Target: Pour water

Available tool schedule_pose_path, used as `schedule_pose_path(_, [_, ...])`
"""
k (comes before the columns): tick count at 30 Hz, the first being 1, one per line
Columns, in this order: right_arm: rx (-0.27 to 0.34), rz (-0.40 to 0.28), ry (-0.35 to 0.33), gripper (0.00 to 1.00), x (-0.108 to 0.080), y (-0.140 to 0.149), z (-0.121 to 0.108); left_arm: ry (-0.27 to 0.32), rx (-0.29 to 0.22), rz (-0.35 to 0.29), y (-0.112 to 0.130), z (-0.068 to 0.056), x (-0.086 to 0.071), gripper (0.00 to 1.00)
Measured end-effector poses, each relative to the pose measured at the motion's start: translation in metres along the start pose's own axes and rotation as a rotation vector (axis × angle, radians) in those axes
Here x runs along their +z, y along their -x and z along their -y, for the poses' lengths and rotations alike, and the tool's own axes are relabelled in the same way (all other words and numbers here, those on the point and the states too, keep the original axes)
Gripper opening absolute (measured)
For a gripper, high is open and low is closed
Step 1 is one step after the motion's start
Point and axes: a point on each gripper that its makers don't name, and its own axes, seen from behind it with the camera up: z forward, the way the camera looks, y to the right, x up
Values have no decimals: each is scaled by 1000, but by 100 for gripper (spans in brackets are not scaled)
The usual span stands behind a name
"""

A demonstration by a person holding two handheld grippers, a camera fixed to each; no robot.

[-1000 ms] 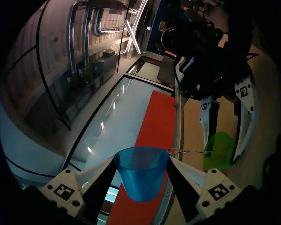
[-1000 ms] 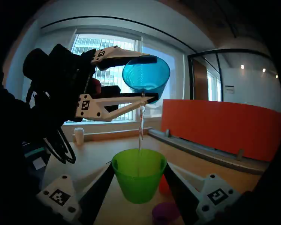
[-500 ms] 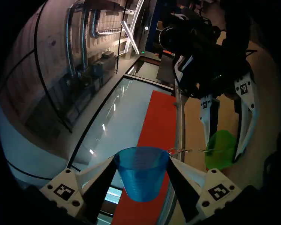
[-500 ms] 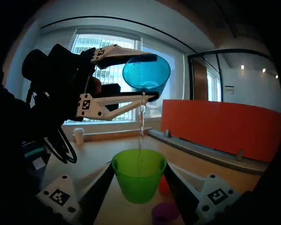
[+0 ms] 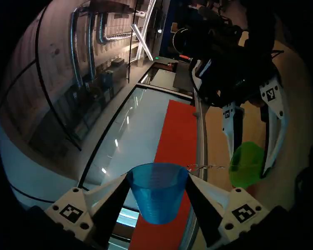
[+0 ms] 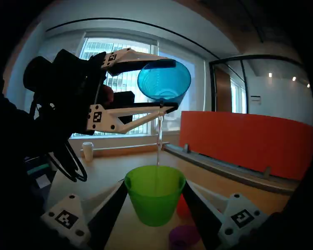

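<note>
My left gripper [image 5: 157, 196] is shut on a clear blue cup [image 5: 157, 196], tipped on its side; in the right gripper view that left gripper [image 6: 167, 85] holds the blue cup [image 6: 164, 84] high, mouth turned downward. A thin stream of water [image 6: 159, 137] falls from its rim into a green cup [image 6: 155, 199]. My right gripper [image 6: 155, 200] is shut on the green cup, upright, directly under the blue one. In the left gripper view the right gripper [image 5: 252, 160] holds the green cup [image 5: 246, 163] at the right, with the water stream [image 5: 208, 167] reaching it.
A wooden table [image 6: 110, 173] lies below the cups. A purple cup [image 6: 185, 236] and an orange cup [image 6: 182, 206] stand on it just under the green cup. A red partition [image 6: 248, 141] runs along the right, a small white cup [image 6: 87, 150] stands by the window sill.
The blue cup has tipped slightly further and the stream has thinned. The green cup has stayed in place under it.
</note>
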Motion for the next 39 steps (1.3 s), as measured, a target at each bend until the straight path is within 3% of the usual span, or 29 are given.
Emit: schedule_pose_path(39, [-2, -5, 2, 91, 1, -1, 0, -9, 90, -6, -7, 5, -4, 88])
